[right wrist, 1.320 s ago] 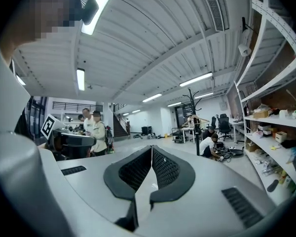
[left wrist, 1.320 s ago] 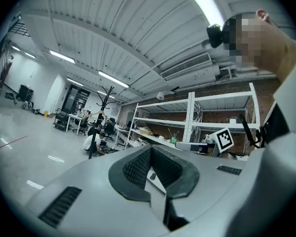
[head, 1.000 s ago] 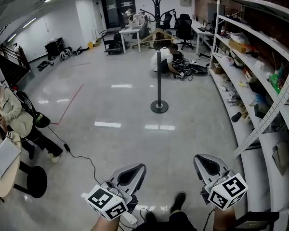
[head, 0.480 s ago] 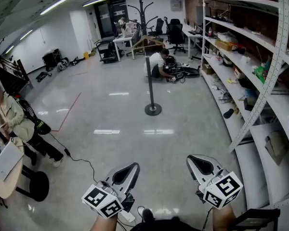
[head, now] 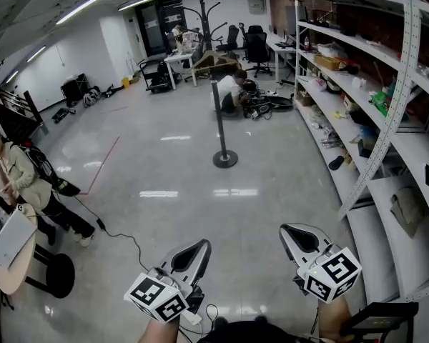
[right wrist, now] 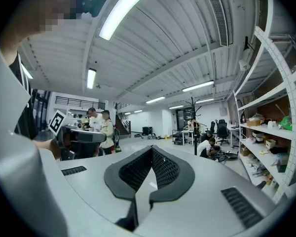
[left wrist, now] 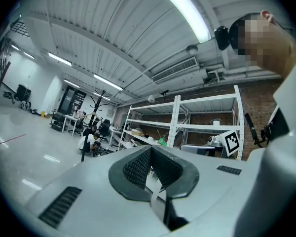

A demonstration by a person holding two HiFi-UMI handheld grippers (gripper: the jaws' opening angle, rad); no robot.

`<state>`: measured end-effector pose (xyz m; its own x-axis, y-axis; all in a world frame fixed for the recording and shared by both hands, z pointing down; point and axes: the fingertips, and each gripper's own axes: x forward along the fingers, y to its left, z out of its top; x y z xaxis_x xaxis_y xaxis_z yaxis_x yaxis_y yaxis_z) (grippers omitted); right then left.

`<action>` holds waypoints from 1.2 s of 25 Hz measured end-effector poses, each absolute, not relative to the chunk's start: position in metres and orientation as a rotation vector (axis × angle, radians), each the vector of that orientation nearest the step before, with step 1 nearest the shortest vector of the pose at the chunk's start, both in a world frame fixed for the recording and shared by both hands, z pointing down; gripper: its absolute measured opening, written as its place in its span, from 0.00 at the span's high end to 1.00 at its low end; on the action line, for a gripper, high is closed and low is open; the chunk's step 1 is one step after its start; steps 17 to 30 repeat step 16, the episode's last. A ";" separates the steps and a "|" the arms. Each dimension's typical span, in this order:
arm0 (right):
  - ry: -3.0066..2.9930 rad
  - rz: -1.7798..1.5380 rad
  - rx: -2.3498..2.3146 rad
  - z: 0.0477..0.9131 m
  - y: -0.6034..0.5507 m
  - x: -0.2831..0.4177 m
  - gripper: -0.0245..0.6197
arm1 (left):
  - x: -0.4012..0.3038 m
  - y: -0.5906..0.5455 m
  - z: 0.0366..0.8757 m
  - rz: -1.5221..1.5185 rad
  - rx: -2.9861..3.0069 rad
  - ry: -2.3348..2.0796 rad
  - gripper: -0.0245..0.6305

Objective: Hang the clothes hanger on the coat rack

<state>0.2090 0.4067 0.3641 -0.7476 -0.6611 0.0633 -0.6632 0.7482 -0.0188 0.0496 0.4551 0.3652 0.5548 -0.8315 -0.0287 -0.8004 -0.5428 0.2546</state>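
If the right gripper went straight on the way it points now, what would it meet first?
Nothing near: the right gripper aims over bare floor, seemingly left of the black post. Depth beyond is unclear.

Black, many-armed coat rack [head: 202, 16], upright at the room's far end.
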 end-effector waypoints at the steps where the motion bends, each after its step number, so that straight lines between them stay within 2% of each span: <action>1: -2.891 0.064 1.097 0.363 0.407 0.205 0.95 | 0.046 0.456 0.364 -0.217 2.585 -1.373 0.96; 16: -2.889 0.024 1.106 0.354 0.420 0.171 0.95 | 0.014 0.474 0.370 -0.264 2.561 -1.396 0.96; 30: -2.889 0.024 1.106 0.354 0.420 0.171 0.95 | 0.014 0.474 0.370 -0.264 2.561 -1.396 0.96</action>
